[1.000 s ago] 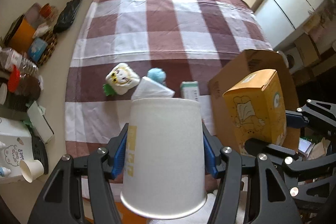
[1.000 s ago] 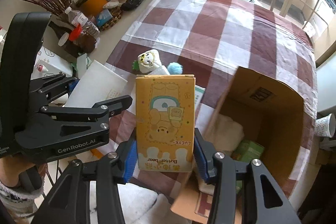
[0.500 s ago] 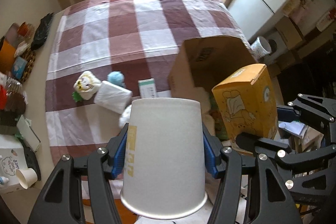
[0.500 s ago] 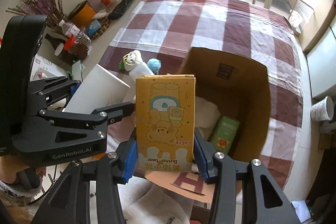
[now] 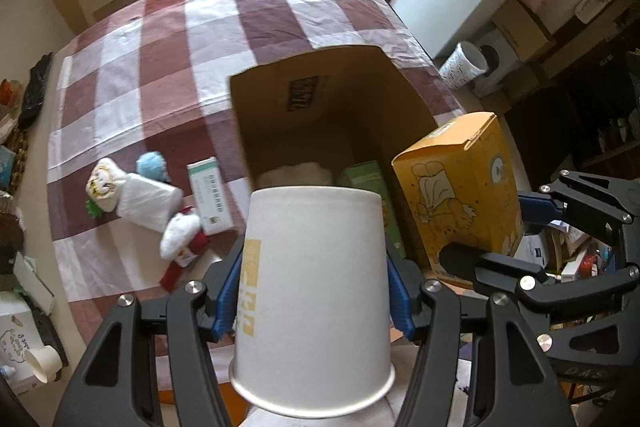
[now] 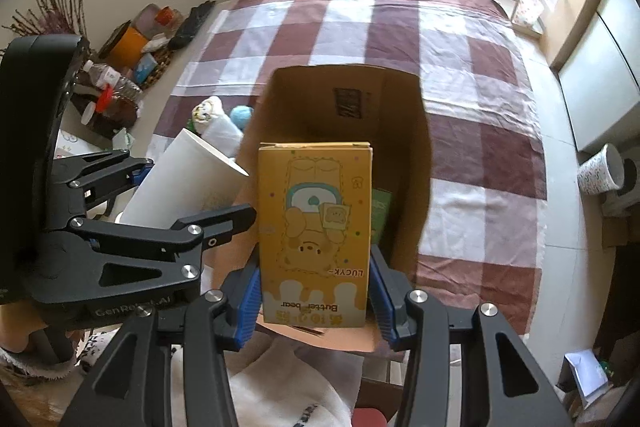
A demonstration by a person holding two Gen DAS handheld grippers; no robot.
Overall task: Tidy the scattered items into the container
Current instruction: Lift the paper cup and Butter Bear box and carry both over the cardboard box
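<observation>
Cargo is carried in both claws. Nearest the lens, the left claw [image 5: 314, 303] is clamped on one white paper cup [image 5: 316, 291], held upside down with its rim toward the camera, above the near edge of the tabletop [image 5: 280, 11]. Beside it, the right claw [image 6: 314, 301] is closed on one yellow cartoon carton [image 6: 314, 227], also inverted, poised just over the near lip of the cardboard box [image 6: 408, 147]. Neither item has been let go yet, so both are judged to be on the way in, not delivered.

Just beyond the claws, the box stands open on the checked cloth. Inside it, one green packet [image 5: 366, 179] and one pale soft bundle [image 5: 296, 173] can be made out, so at least two things are counted as already tidied; more may be hidden behind the cup and the carton.

Left of the box, the scattered pile is seen on the cloth. Counted there: one red-and-white soft toy [image 5: 182, 239], closest; one slim green-and-white box [image 5: 212, 193]; one white wrapped pack [image 5: 148, 201]; one cream plush with a printed face [image 5: 102, 183], touching that pack; and one blue pom-pom [image 5: 152, 163], farthest. Five pieces are left, then, with two more in transit.

Progress is judged at well under half. Far off, the rest of the cloth lies bare, and the clutter along the left wall is taken to be no part of the job.
</observation>
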